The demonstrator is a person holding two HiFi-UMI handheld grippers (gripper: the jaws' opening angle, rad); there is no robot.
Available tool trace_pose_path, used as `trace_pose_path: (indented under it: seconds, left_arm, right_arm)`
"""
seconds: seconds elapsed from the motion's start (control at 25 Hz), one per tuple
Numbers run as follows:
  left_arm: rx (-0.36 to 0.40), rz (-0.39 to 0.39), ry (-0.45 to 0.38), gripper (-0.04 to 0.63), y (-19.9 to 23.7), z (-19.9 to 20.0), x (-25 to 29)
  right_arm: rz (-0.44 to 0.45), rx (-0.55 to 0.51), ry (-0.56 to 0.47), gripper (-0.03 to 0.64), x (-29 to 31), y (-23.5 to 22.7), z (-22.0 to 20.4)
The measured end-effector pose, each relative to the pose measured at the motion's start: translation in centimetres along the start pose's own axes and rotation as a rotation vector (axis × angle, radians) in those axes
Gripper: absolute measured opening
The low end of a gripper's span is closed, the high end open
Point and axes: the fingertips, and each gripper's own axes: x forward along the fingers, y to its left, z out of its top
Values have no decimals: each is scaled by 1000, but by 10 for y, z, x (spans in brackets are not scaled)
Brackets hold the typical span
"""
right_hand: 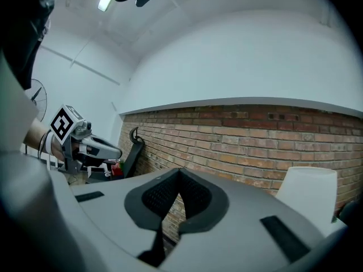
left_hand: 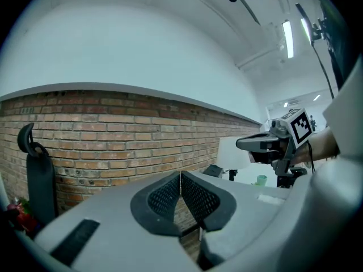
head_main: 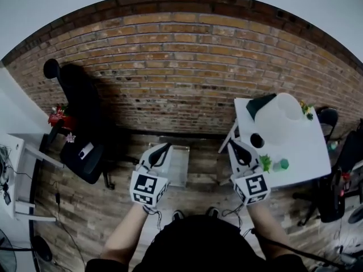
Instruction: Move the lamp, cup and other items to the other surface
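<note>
A lamp with a white shade [head_main: 282,120] stands on the white table [head_main: 309,152] at the right, with a small green cup [head_main: 283,164] and a little green plant [head_main: 265,162] near the table's front edge. My right gripper [head_main: 232,142] hovers shut and empty just left of that table. My left gripper [head_main: 166,147] is held in the air over the floor, also shut with nothing in it. In the left gripper view the pads [left_hand: 170,194] meet, and the lamp shade [left_hand: 235,152] and cup [left_hand: 261,179] show beyond. The right gripper view shows its jaws [right_hand: 180,171] touching, with the shade [right_hand: 309,191] at the right.
A low glass-topped table [head_main: 180,169] sits on the wooden floor between the grippers, before the brick wall. A black chair [head_main: 85,129] and red flowers [head_main: 58,117] are at the left beside a white desk [head_main: 11,174]. An office chair [head_main: 329,191] stands at the right.
</note>
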Motion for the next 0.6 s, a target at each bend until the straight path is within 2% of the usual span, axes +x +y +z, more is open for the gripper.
trace_pose_path:
  seconds: [0.2, 0.6]
  left_arm:
    - [-14, 68, -19, 11, 3, 4, -4]
    - [1, 111, -25, 11, 1, 13, -6]
  right_arm:
    - [38, -24, -13, 5, -3, -4, 4]
    - [73, -24, -7, 5, 2, -6, 4]
